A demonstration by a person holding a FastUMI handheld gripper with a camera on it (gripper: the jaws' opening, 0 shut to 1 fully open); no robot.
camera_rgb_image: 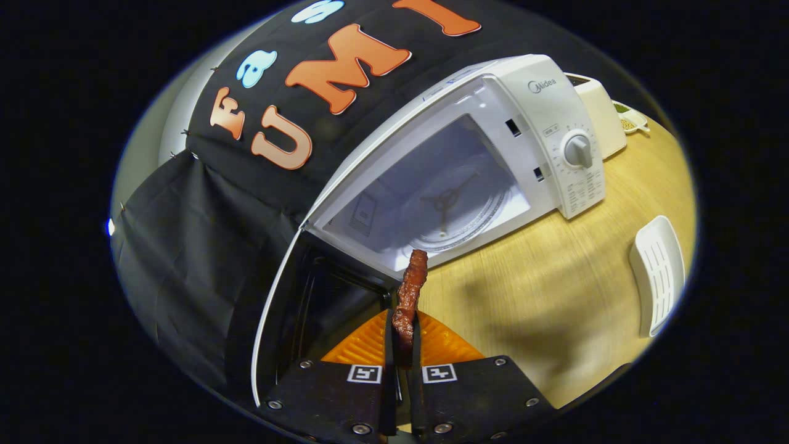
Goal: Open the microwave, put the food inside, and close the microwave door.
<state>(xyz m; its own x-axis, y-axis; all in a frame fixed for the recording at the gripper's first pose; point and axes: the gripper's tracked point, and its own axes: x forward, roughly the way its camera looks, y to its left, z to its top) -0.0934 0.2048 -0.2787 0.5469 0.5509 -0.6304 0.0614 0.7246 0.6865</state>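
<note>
Claw: the gripper [404, 345] has its two fingers pressed close together, pinching the near end of the food from both sides.

Food: a long, bumpy, reddish-brown strip of meat [411, 295] (it looks like bacon or jerky). It sticks up and away from the fingers, and its far tip reaches the front edge of the oven's opening. It is not inside yet.

Microwave: a white box-shaped microwave oven [493, 117] sits on the table, far from the claw and a bit to the right. Its inside is lit up and pale.

Door: the microwave door [290, 308] with its white rim and dark window is swung wide open to the left, just beside the fingers.

Plate inside: a round glass turning plate [456, 209] lies on the oven floor.

Knob: a round white dial [578, 151] is on the control panel at the oven's right side.

Table: a light wooden table top [555, 277] is under everything.

Orange thing: a flat orange ridged piece [370, 345] lies on the table right under the fingers.

White rack: a white plastic piece with slots [658, 271] lies at the right, well apart from the oven.

Behind the oven: a cream box-shaped thing [601, 111] stands at the far right, touching or just beside the microwave (I cannot tell which).
</note>
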